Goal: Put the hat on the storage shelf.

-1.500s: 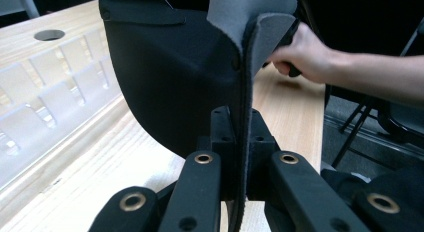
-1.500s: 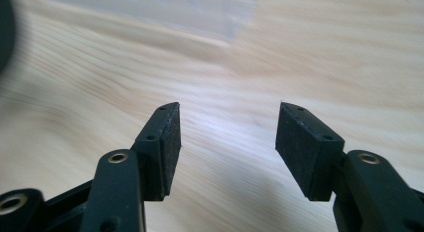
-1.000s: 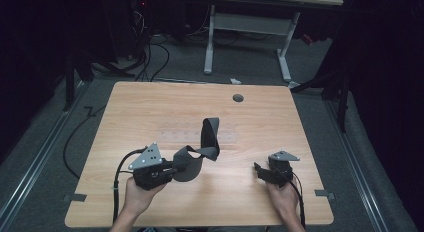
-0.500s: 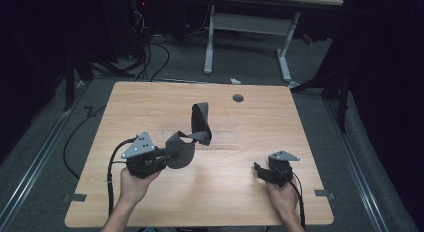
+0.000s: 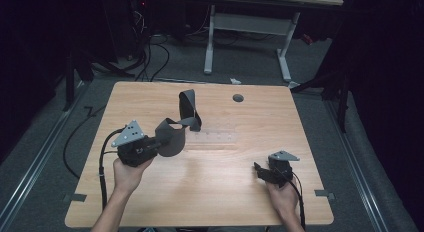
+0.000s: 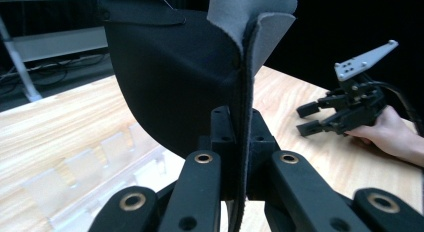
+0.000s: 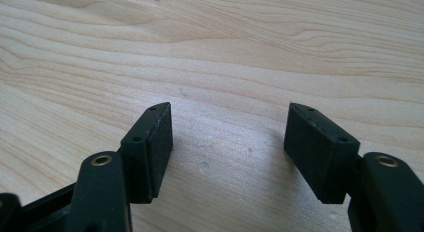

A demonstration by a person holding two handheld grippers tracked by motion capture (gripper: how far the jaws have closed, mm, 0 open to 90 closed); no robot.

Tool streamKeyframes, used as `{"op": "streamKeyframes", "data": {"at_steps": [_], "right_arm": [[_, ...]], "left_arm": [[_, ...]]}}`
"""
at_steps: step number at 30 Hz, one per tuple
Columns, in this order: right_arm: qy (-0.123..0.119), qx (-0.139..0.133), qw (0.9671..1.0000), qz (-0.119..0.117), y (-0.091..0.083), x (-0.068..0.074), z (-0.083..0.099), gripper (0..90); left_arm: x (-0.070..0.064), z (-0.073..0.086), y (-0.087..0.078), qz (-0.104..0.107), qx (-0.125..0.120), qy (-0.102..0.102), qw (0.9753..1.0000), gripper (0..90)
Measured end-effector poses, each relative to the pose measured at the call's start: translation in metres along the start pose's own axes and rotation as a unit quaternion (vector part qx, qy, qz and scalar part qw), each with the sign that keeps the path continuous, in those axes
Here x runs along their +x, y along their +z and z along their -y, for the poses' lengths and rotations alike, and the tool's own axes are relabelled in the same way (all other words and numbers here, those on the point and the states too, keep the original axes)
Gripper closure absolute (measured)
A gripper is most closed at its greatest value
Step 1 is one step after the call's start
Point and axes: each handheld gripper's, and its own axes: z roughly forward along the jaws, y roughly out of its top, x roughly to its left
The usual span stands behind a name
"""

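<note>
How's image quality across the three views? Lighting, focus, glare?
High view: table evenly lit, surroundings nearly black. Left gripper view: dark fabric held up close, soft and slightly blurred. Right gripper view: bright wood, mild glare, faint shadows under the open right tool.

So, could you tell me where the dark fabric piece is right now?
In the high view the dark fabric piece hangs left of the table's centre, pinched in the left gripper, above the wooden table.

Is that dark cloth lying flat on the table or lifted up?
Lifted: the left gripper pinches the dark cloth, which curls above the table.
</note>
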Motion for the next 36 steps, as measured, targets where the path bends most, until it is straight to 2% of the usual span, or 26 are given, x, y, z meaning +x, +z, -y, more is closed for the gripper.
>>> {"op": "streamKeyframes", "data": {"at_steps": [4,8,21,26,33,36], "right_arm": [[0.0,0.0,1.0,0.0,0.0,0.0,0.0,36.2],[0.0,0.0,1.0,0.0,0.0,0.0,0.0,36.2],[0.001,0.0,1.0,0.0,0.0,0.0,0.0,36.2],[0.0,0.0,1.0,0.0,0.0,0.0,0.0,36.2],[0.0,0.0,1.0,0.0,0.0,0.0,0.0,36.2],[0.0,0.0,1.0,0.0,0.0,0.0,0.0,36.2]], "left_arm": [[0.006,-0.005,0.003,-0.009,-0.004,0.004,0.9999,86.8],[0.013,-0.008,0.005,-0.018,-0.013,0.0,0.9998,86.8],[0.027,-0.014,0.011,-0.04,-0.021,0.003,0.999,86.8],[0.033,-0.019,0.013,-0.049,-0.033,0.003,0.9982,86.8],[0.041,-0.022,0.018,-0.061,-0.041,0.01,0.9972,86.8],[0.048,-0.021,0.02,-0.072,-0.043,0.022,0.9963,86.8]]}}
